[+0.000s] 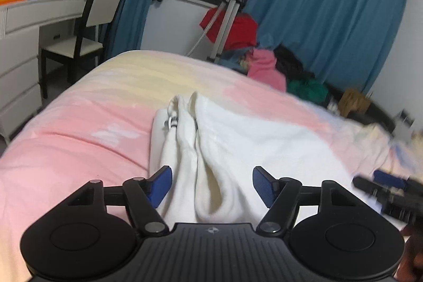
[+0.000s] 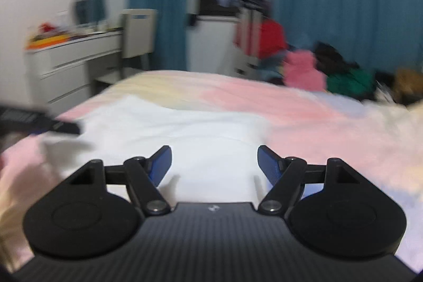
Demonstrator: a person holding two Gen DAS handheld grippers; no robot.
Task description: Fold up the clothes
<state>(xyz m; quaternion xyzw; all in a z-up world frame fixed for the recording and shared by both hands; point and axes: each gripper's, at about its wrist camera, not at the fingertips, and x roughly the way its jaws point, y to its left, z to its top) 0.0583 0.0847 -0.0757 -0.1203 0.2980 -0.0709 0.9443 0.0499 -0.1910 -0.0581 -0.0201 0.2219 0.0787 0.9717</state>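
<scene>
Both my tongs spread apart, empty: left gripper (image 1: 211,186) over bunched edge of white garment (image 1: 238,139) lying on pink bed (image 1: 79,139), right gripper (image 2: 214,165) above its flat part.

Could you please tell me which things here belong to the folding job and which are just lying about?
Job:
white garment
left gripper
right gripper
bed

Lying about:
clothes pile
chair
tripod
dresser
</scene>
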